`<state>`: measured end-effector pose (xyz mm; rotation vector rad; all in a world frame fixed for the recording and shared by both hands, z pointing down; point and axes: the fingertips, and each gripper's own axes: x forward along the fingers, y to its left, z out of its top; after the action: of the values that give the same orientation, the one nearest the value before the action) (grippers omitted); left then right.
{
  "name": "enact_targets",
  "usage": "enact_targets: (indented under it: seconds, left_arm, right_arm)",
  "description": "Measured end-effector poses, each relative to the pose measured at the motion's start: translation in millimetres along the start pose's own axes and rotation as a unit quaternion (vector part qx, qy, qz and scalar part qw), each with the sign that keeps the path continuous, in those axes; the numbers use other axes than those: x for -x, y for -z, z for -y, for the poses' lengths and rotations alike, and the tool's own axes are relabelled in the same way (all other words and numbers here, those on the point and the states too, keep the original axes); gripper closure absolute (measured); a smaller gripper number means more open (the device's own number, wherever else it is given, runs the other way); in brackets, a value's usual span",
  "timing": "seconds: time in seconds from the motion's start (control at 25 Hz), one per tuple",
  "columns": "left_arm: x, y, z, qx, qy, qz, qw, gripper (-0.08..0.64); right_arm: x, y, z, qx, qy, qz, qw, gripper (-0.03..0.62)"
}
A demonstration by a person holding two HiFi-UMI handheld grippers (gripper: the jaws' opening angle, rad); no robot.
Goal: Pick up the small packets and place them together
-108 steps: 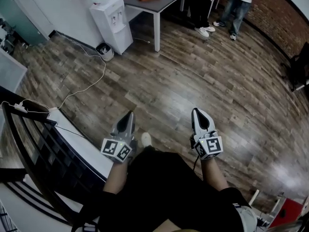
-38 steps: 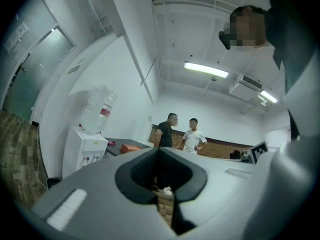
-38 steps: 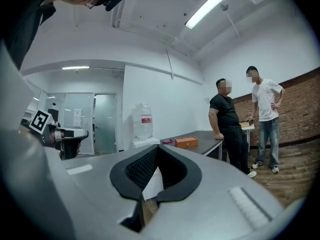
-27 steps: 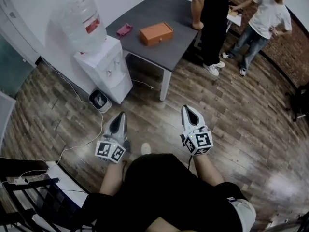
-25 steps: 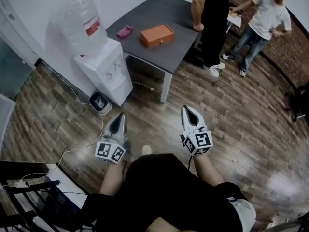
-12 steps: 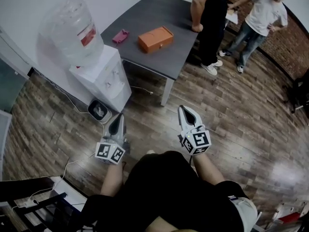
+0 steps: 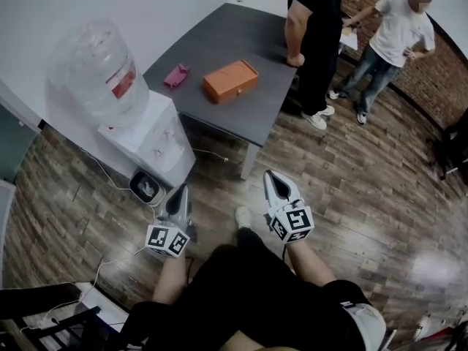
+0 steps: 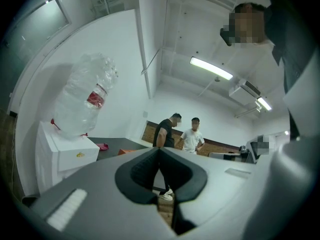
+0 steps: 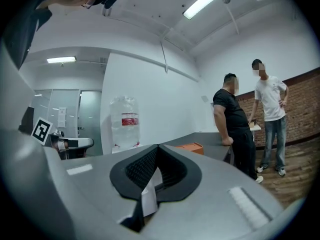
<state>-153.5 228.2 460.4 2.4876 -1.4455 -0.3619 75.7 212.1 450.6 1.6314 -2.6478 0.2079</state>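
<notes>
**Closer to the table, both grippers shut**

Nearer grey table (image 7: 227,31) than a second ago; left gripper (image 7: 180,190) and right gripper (image 7: 270,175) level over wood floor (image 7: 351,174), jaws pressed together. From above: pink packet (image 7: 175,75) flat on the tabletop, near orange box (image 7: 230,80) but not touching. Only in right gripper view: white slip (image 9: 149,199) in the hollow behind the closed tips, unclear what. Ceiling strip light (image 8: 211,68) only in gripper views. Beside the table, water dispenser (image 7: 157,141) against white wall (image 7: 88,6); two people (image 7: 314,42) at the far edge.
</notes>
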Motion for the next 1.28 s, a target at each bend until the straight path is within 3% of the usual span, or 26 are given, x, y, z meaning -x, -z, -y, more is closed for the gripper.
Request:
enact_targets:
  seconds: [0.52,0.92,1.28]
  left_arm:
    - [-104,-12,-24,-0.004,-0.014,0.008,0.9999,0.56]
    - [-172,-13,-13,-0.021,-0.008,-0.002,0.9997,0.56]
    - [-195,-11,-22,-0.031,-0.008,-0.023,0.9992,0.56]
  right_arm:
    - [-92,-23,64,-0.006,-0.032,0.019,0.999,0.592]
    - [-124,-23,107,-0.026,-0.044,0.008,0.999,0.592]
    - [-151,-12,124,-0.04,-0.044,-0.004,0.998,0.592]
